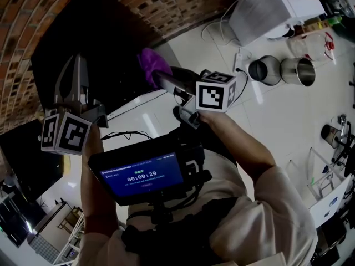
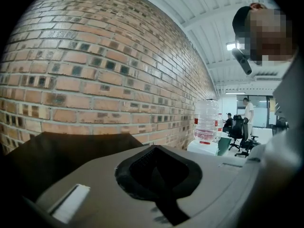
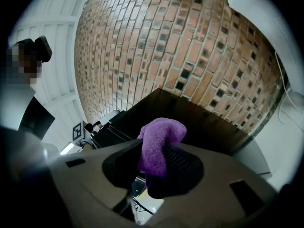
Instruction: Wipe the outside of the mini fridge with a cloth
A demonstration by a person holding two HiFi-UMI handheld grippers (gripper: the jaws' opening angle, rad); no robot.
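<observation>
Standing against the brick wall is the black mini fridge. The left gripper hovers over it, clenched and empty; the right gripper grips the purple cloth near the fridge's edge. Little cloth protrudes, so the bare jaws could scrape the casing.

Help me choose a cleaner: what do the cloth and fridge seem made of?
The cloth looks like fuzzy purple microfibre or terry, from its napped folds. The fridge shows a smooth, dark, matte shell, painted metal or plastic; which is unclear.
</observation>
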